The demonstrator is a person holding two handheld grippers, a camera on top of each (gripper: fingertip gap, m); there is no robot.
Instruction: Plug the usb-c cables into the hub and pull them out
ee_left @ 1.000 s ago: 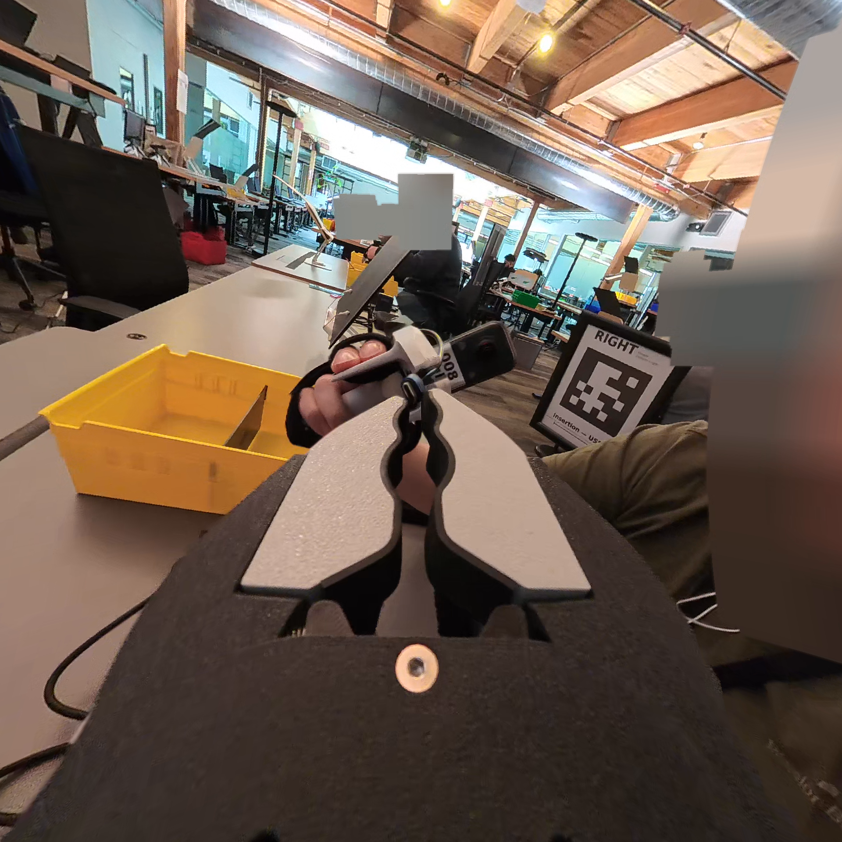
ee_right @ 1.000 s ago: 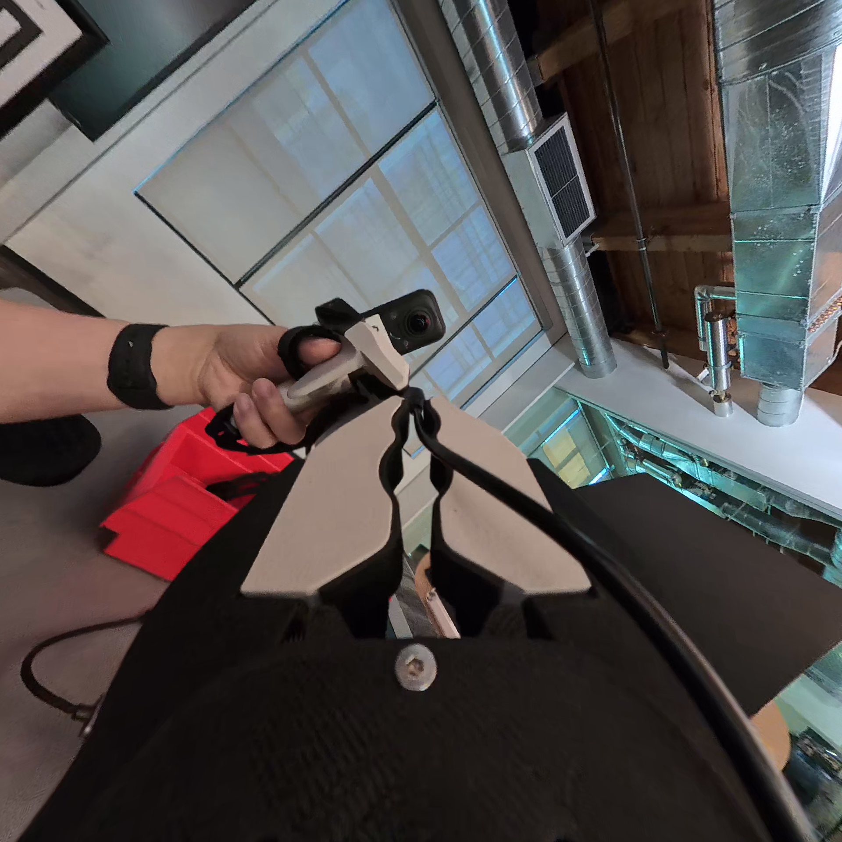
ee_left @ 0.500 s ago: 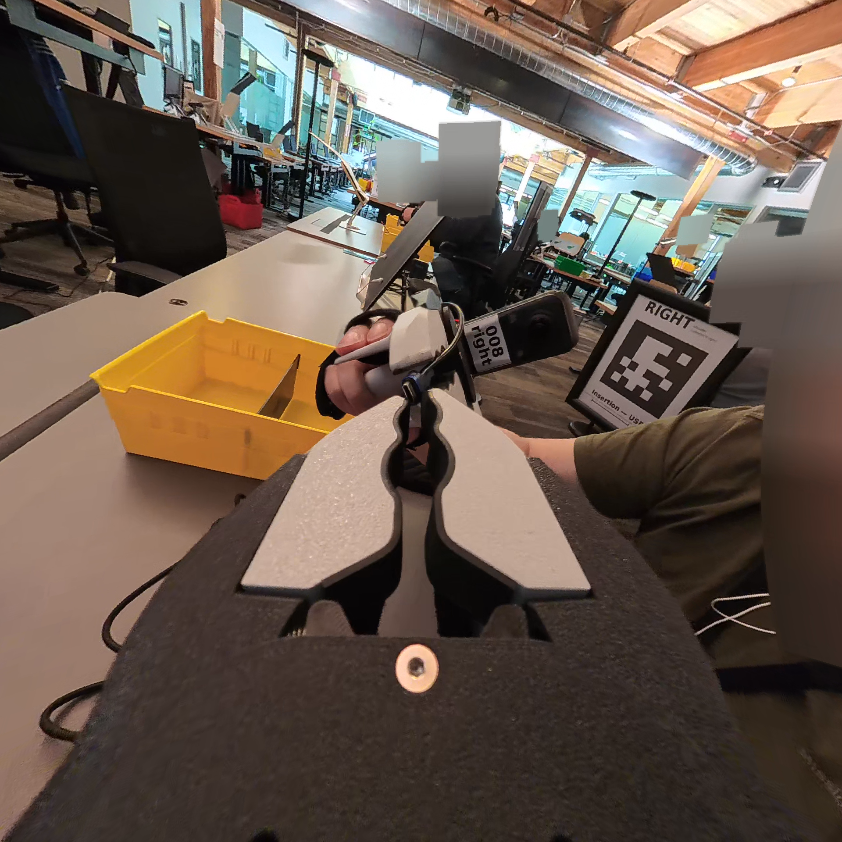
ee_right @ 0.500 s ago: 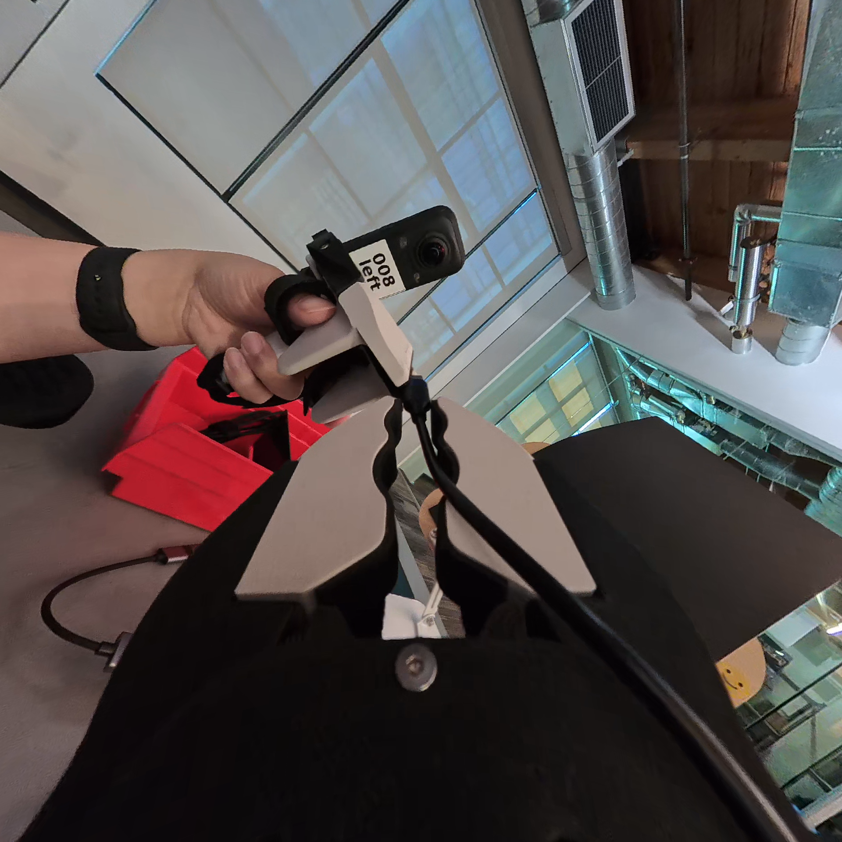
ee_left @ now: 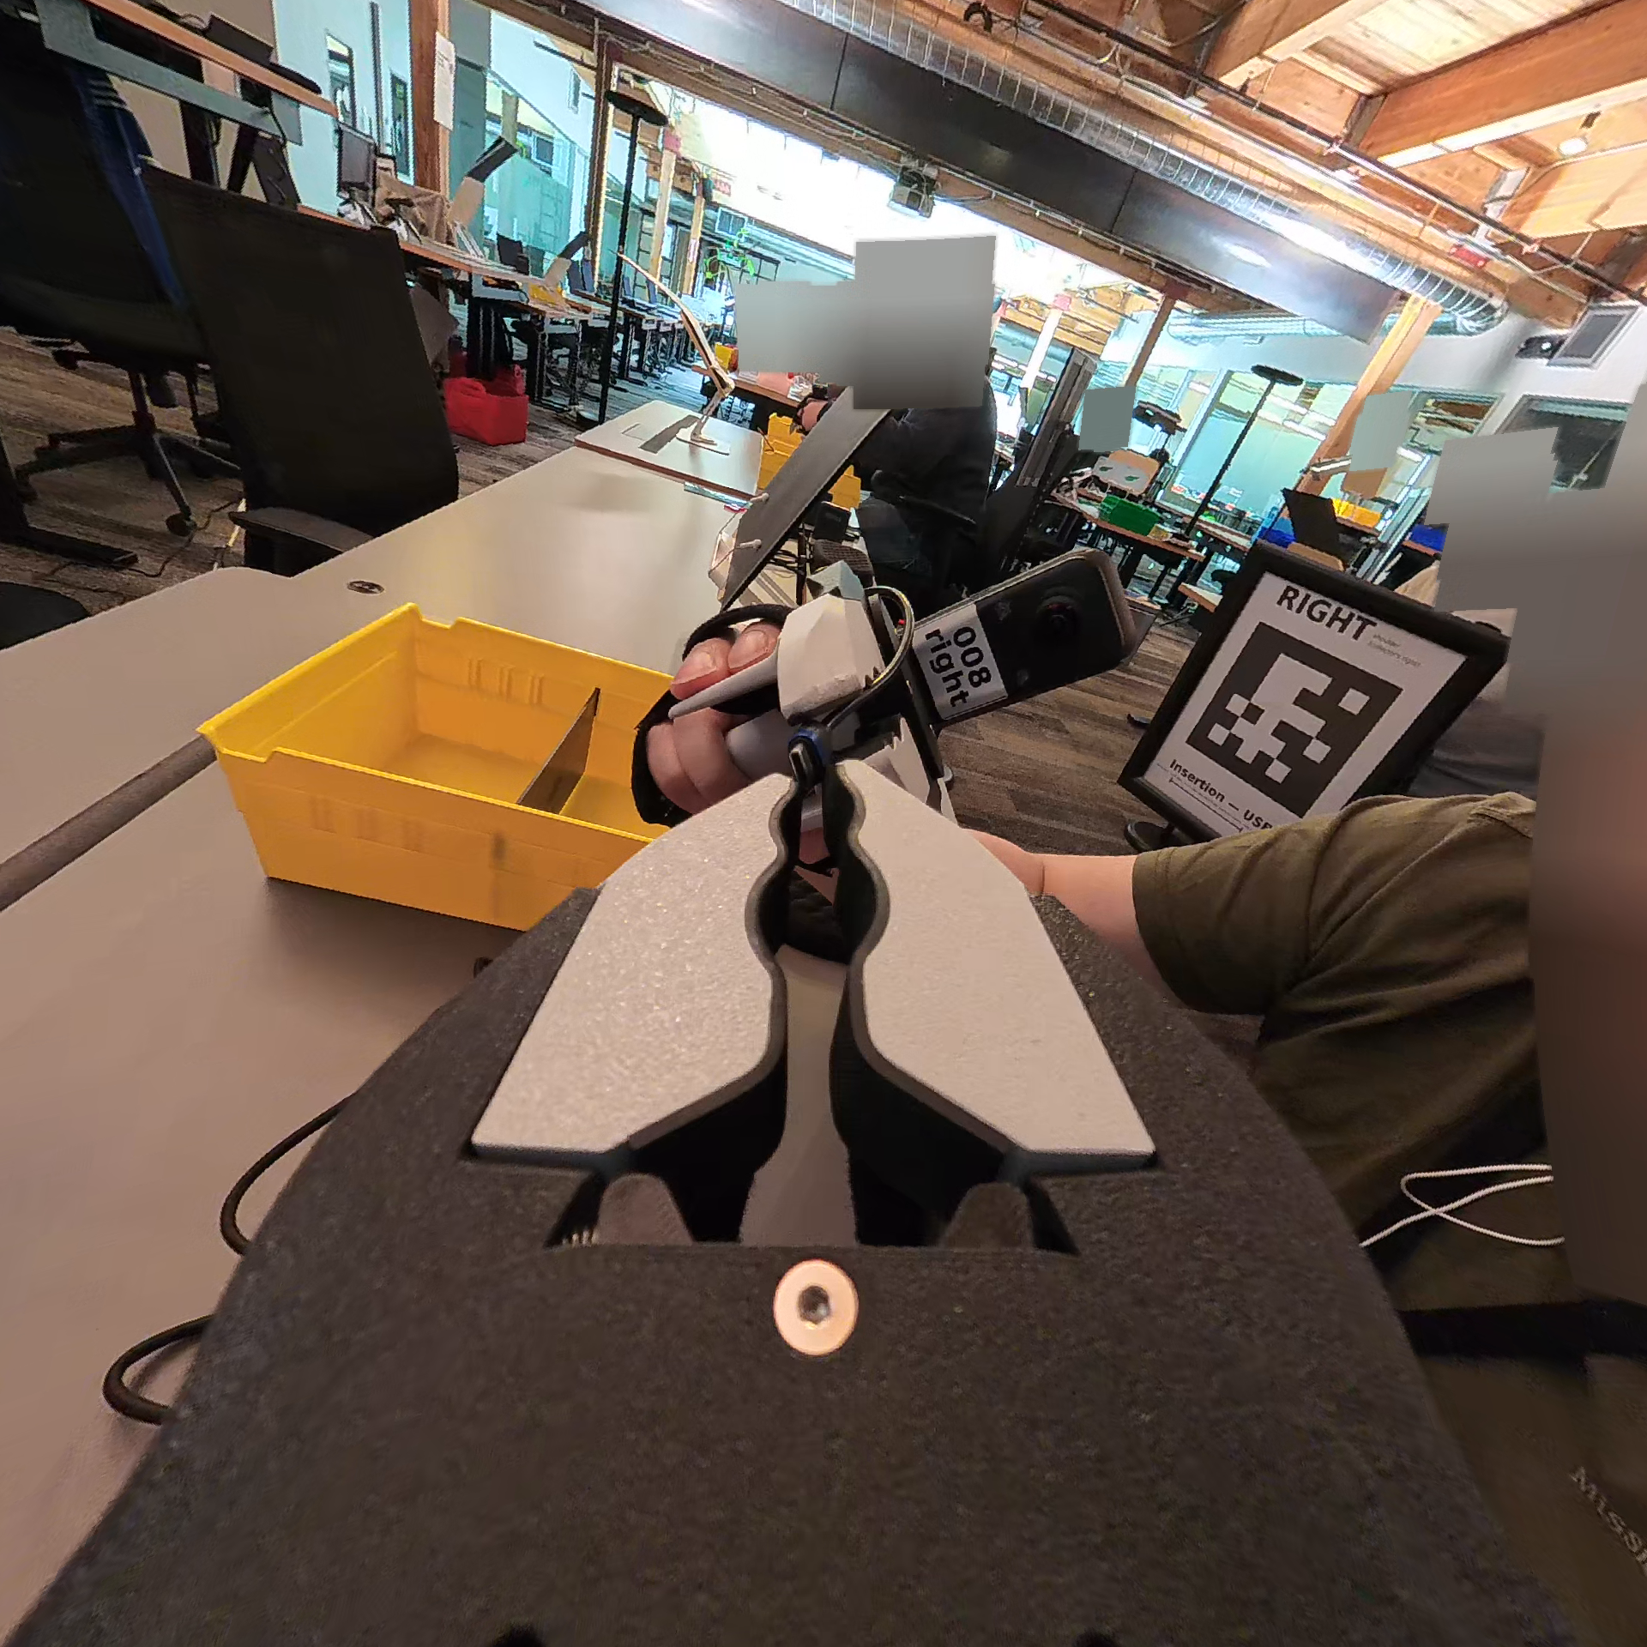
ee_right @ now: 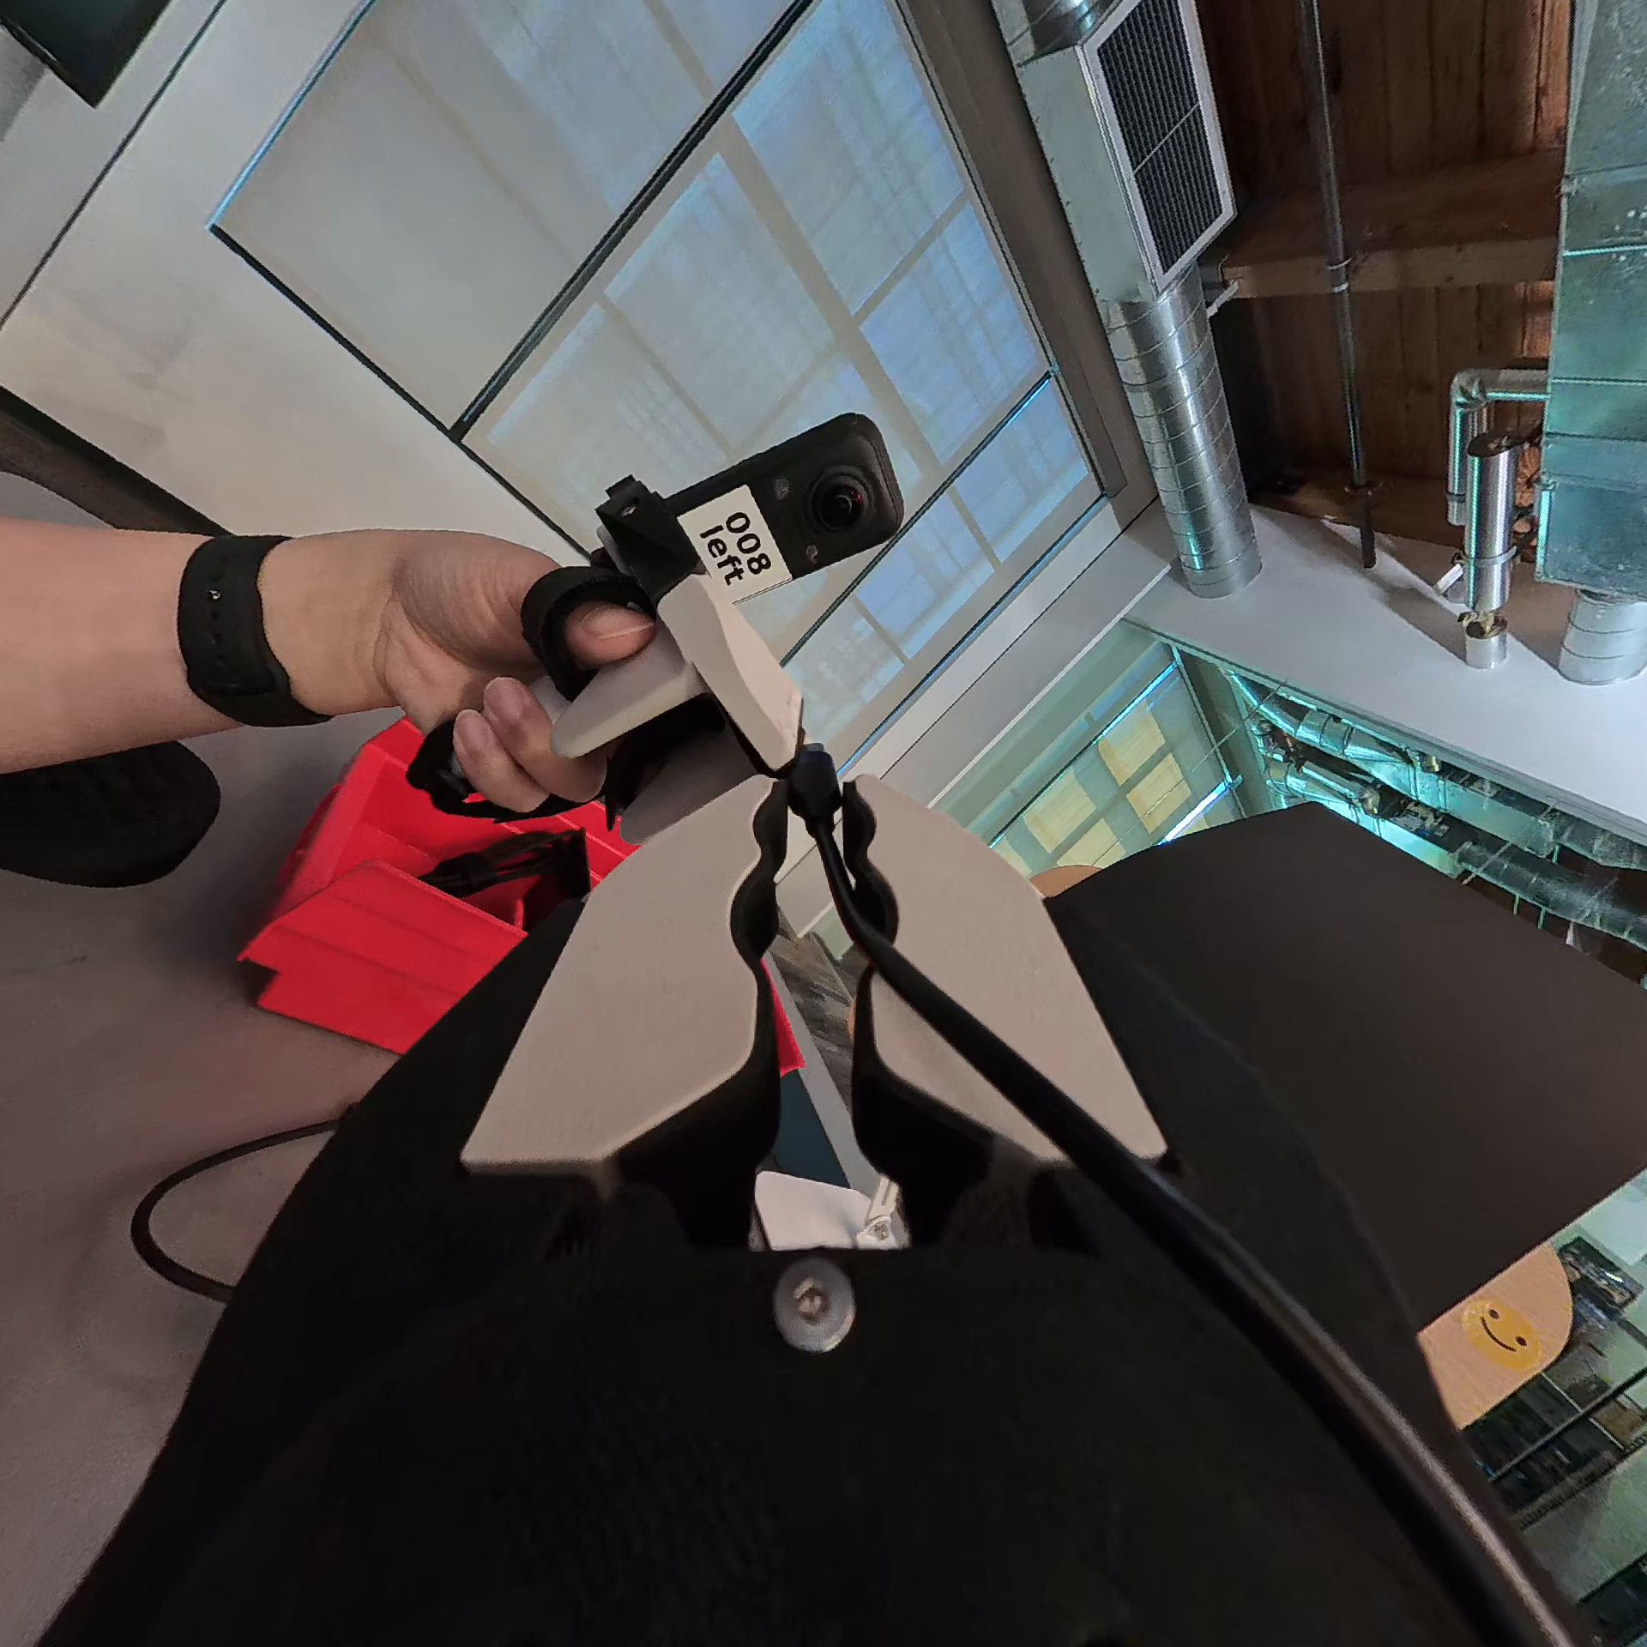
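My left gripper (ee_left: pixel 815 784) is shut on the hub. Only a small dark end with a blue ring (ee_left: pixel 805 757) shows, poking out of the fingertips. My right gripper (ee_right: pixel 807 793) is shut on the plug (ee_right: pixel 813 771) of a black usb-c cable (ee_right: pixel 980 1025), which runs back over its right finger. The two grippers meet tip to tip above the table. The right gripper (ee_left: pixel 829 677) faces me in the left wrist view, with the cable looping over it (ee_left: pixel 896 624). The left gripper (ee_right: pixel 713 659) faces me in the right wrist view. Whether the plug is seated in the hub is hidden.
A yellow divided bin (ee_left: pixel 401 838) stands on the grey table (ee_left: pixel 134 1025) to the left. A red bin (ee_right: pixel 383 945) holds dark cables. A loose black cable (ee_left: pixel 236 1194) lies on the table, also in the right wrist view (ee_right: pixel 147 1221). A framed marker sign (ee_left: pixel 1292 713) stands right, by an olive sleeve (ee_left: pixel 1337 936). Both grippers' tips are close together, under 4 cm apart.
Both grippers have swung together while staying tip to tip, so each now sees more of the other's camera. Both grips are unchanged.
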